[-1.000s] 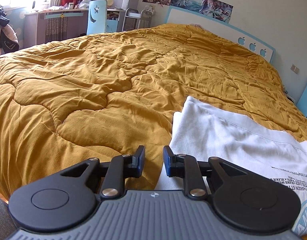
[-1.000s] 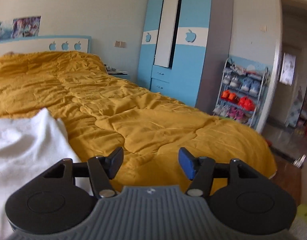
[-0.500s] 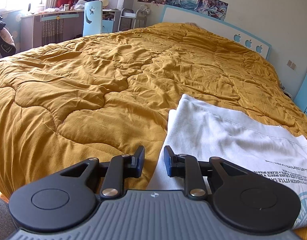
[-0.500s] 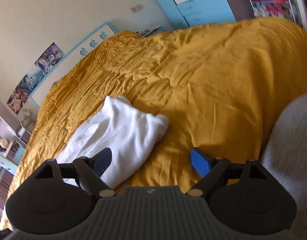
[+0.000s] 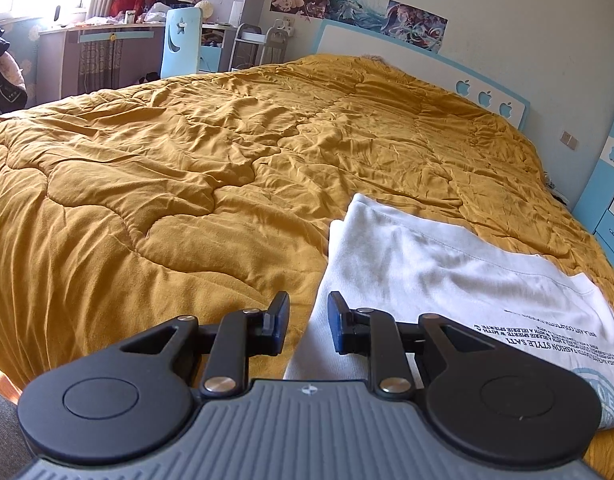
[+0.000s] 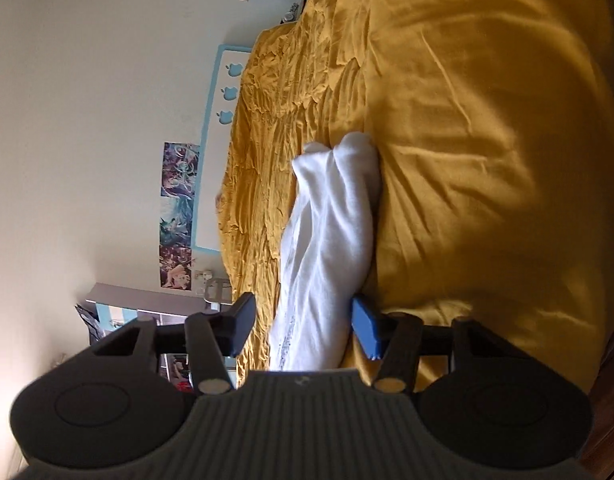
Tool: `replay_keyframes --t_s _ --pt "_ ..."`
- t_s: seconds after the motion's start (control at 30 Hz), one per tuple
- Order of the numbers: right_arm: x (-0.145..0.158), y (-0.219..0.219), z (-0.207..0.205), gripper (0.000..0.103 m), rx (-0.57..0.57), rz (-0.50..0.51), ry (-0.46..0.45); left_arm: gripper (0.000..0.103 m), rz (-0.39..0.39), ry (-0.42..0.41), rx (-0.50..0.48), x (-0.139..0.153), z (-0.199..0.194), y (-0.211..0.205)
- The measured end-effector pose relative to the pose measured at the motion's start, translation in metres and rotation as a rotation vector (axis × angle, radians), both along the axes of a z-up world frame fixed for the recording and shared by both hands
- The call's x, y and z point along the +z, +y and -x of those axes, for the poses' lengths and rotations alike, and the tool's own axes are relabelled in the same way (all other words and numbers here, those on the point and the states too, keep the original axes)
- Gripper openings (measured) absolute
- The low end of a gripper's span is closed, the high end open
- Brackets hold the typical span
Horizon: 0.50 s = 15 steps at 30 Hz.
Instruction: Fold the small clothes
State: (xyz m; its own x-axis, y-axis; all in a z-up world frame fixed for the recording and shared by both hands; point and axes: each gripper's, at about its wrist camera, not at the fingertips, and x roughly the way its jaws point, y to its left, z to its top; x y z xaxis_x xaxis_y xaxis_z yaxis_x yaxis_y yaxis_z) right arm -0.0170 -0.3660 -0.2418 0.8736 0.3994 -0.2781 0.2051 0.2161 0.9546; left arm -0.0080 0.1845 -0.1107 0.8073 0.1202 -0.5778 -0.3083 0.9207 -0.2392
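Both of my grippers are apart and clamp nothing: the left gripper hovers over the near left edge of the white T-shirt, the right gripper, rolled sideways, straddles its bunched right side. The shirt lies partly folded on the yellow quilt of the bed. I judge I'm lining up grasps; next, each closes on an edge.

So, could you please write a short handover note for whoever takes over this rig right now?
Left gripper: open, empty, at the near left edge of the white T-shirt.
Right gripper: open, rolled sideways, straddling the shirt's near right side, not yet closed.
The shirt lies on the yellow quilt, sides apparently folded in, print up.
Left: grip both sides and fold it over.
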Motion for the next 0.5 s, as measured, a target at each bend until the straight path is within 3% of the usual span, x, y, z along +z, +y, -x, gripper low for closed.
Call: replay_keyframes --t_s 0.13,0.27,0.33,0.43,0.5 --pt "-0.009 0.003 -0.011 0.052 -0.04 -0.057 0.061 0.027 0.023 -0.004 0.015 0.002 0.003 0.004" --pt "-0.012 0.008 -0.023 0.05 -0.079 -0.132 0.056 0.027 0.028 -0.007 0.011 0.002 0.005 0.005" --pt "-0.011 0.008 -0.031 0.042 -0.087 -0.134 0.052 0.027 0.026 -0.012 0.004 0.003 0.006 0.005" --pt "-0.008 0.01 -0.043 0.038 -0.079 -0.164 0.048 0.027 0.025 -0.031 -0.001 0.006 0.01 0.004" --pt "-0.003 0.011 -0.05 0.034 -0.079 -0.117 0.127 0.027 0.031 -0.05 -0.005 0.009 0.013 0.005"
